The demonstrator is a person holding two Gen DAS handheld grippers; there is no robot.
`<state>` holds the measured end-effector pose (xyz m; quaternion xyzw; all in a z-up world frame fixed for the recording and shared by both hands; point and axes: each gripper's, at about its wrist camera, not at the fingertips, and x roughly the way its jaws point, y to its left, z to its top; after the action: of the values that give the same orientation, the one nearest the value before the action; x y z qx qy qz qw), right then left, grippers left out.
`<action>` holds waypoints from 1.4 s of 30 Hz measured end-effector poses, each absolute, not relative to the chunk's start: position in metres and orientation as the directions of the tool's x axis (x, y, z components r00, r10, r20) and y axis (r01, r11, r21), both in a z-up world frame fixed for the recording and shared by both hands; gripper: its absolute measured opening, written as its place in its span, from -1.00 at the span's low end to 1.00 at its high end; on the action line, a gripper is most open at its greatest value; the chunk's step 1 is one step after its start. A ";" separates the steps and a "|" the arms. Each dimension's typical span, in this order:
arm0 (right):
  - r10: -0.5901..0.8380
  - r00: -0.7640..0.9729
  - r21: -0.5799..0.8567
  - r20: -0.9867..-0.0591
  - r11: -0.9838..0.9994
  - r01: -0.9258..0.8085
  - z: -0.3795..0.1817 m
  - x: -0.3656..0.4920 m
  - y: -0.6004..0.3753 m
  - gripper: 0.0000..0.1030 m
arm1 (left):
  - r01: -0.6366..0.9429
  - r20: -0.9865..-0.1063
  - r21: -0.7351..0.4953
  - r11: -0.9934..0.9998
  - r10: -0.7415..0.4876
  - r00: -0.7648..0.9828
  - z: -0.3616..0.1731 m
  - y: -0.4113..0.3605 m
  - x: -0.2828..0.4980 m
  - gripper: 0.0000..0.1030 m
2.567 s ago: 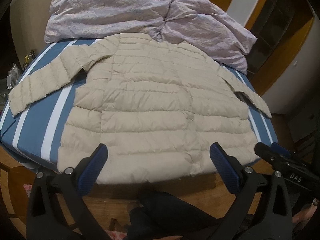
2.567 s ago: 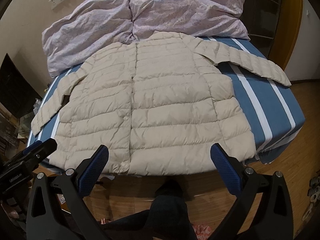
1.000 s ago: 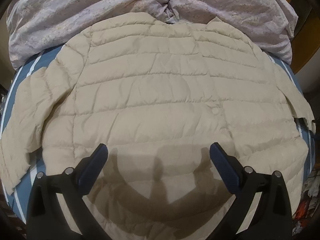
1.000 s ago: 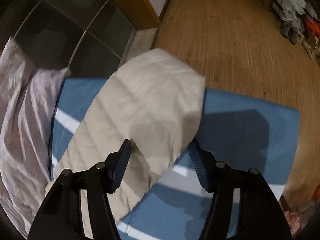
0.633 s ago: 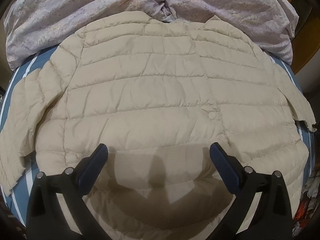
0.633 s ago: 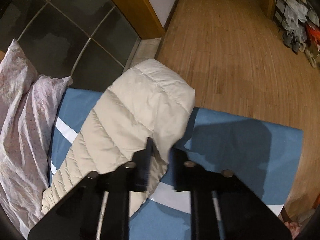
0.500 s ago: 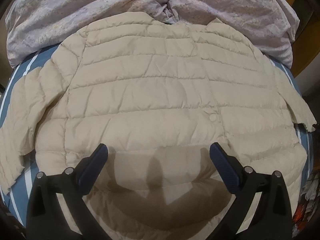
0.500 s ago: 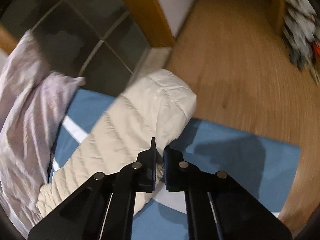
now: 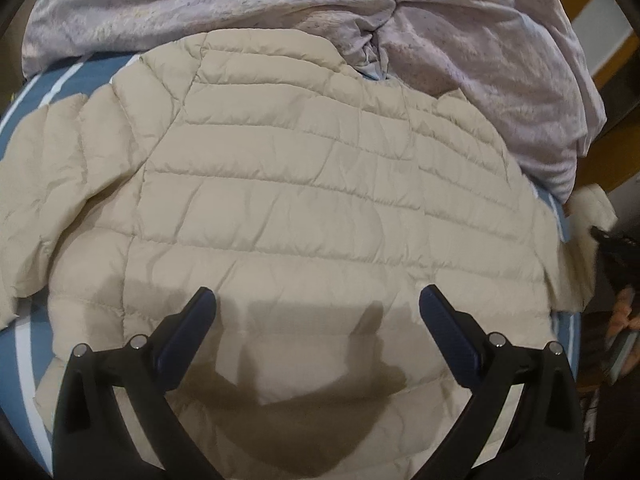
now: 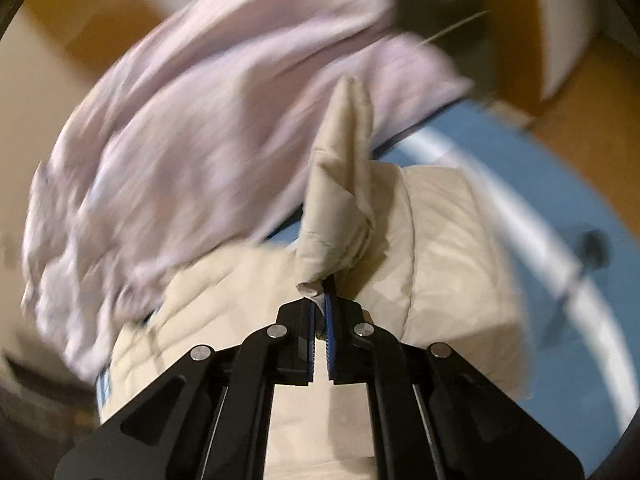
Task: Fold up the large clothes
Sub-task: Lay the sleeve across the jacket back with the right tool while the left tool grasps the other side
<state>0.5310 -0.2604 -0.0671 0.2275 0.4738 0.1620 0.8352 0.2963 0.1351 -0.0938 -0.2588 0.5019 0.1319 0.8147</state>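
Quilted cream fabric is filling most of the left wrist view: a puffer jacket (image 9: pixel 312 200) is being shown spread flat on a bed, its body stitched into horizontal padded bands that are lightly creased and softly puffed. Blue sheet with white stripes (image 9: pixel 24 344) is being exposed along the left edge and in a thin strip at the right. A crumpled lilac duvet (image 9: pixel 460 40), faintly speckled, is being bunched against the jacket's collar end. One sleeve (image 9: pixel 52 168) is lying bent out to the left, its cuff being cut off by the frame edge. The left gripper (image 9: pixel 316 308) is being held above the lower part of the jacket with its blue-padded fingers spread wide and nothing between them; a dark shadow of it is being cast on the fabric below. At the far right, a dark shape is being glimpsed beside the other sleeve's end, too distorted to be made out.

In the right wrist view, the right gripper (image 10: pixel 319 312) is being kept clenched on the jacket's cuff (image 10: pixel 316 280), a thin fold of cream fabric being pinched between the ribbed blue pads. The sleeve's end (image 10: pixel 340 168) is being stood up in a narrow, folded peak above the jaws. Everything behind is being smeared by motion blur, so the duvet's texture and the room's edges cannot be read.
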 end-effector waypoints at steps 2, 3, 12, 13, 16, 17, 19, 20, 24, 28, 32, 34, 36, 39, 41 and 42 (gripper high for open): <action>0.556 0.422 0.554 -0.716 0.820 -0.142 -0.071 0.520 -0.216 -0.92 | -0.480 -0.880 -0.317 0.818 -0.065 0.470 -0.093 0.138 0.300 0.95; 0.583 0.385 0.562 -0.715 0.807 -0.180 -0.073 0.514 -0.196 -0.92 | -0.480 -0.877 -0.327 0.814 -0.072 0.474 -0.092 0.139 0.301 0.92; 0.656 0.146 0.570 -0.741 0.729 -0.380 -0.100 0.448 -0.084 -0.92 | -0.482 -0.848 -0.417 0.771 -0.139 0.511 -0.088 0.143 0.318 0.78; 0.656 0.128 0.569 -0.744 0.722 -0.393 -0.104 0.441 -0.077 -0.92 | -0.479 -0.845 -0.424 0.769 -0.145 0.515 -0.087 0.142 0.320 0.78; 0.648 0.104 0.559 -0.754 0.717 -0.417 -0.109 0.438 -0.056 -0.92 | -0.472 -0.832 -0.448 0.759 -0.162 0.530 -0.085 0.141 0.327 0.78; 0.643 0.098 0.551 -0.759 0.716 -0.429 -0.111 0.432 -0.051 -0.92 | -0.470 -0.829 -0.457 0.755 -0.170 0.533 -0.084 0.141 0.331 0.78; 0.632 0.088 0.534 -0.770 0.714 -0.453 -0.113 0.426 -0.044 -0.92 | -0.466 -0.821 -0.473 0.748 -0.182 0.540 -0.082 0.140 0.336 0.78; 0.627 0.087 0.526 -0.774 0.714 -0.462 -0.114 0.424 -0.041 -0.92 | -0.464 -0.819 -0.478 0.746 -0.187 0.543 -0.081 0.140 0.338 0.75; 0.607 0.081 0.495 -0.790 0.710 -0.500 -0.114 0.416 -0.031 -0.92 | -0.453 -0.811 -0.497 0.740 -0.211 0.545 -0.079 0.137 0.352 0.63; 0.600 0.085 0.473 -0.795 0.702 -0.532 -0.108 0.408 -0.027 -0.92 | -0.470 -0.822 -0.501 0.727 -0.228 0.523 -0.088 0.134 0.363 0.38; 0.583 0.102 0.440 -0.806 0.706 -0.555 -0.103 0.402 -0.022 -0.91 | -0.494 -0.844 -0.478 0.726 -0.225 0.486 -0.102 0.133 0.370 -0.53; 0.573 0.117 0.419 -0.811 0.709 -0.568 -0.100 0.399 -0.024 -0.89 | -0.497 -0.862 -0.441 0.748 -0.198 0.467 -0.106 0.131 0.373 -0.76; 0.567 0.126 0.406 -0.814 0.712 -0.573 -0.096 0.397 -0.027 -0.61 | -0.493 -0.871 -0.404 0.770 -0.161 0.463 -0.106 0.131 0.373 -0.82; 0.569 0.206 0.377 -0.796 0.732 -0.568 -0.084 0.395 -0.042 0.01 | -0.493 -0.882 -0.346 0.798 -0.097 0.461 -0.105 0.135 0.371 -0.83; 0.549 0.279 0.329 -0.788 0.759 -0.562 -0.078 0.396 -0.052 0.02 | -0.500 -0.887 -0.322 0.804 -0.071 0.456 -0.106 0.139 0.369 -0.83; 0.530 0.308 0.305 -0.790 0.775 -0.554 -0.078 0.397 -0.056 0.02 | -0.502 -0.889 -0.310 0.807 -0.060 0.453 -0.107 0.140 0.368 -0.83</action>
<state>0.3971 -0.0563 -0.0781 -0.0121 0.4835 0.3353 0.8085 0.3683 0.1399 -0.1072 -0.2785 0.5045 0.1374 0.8056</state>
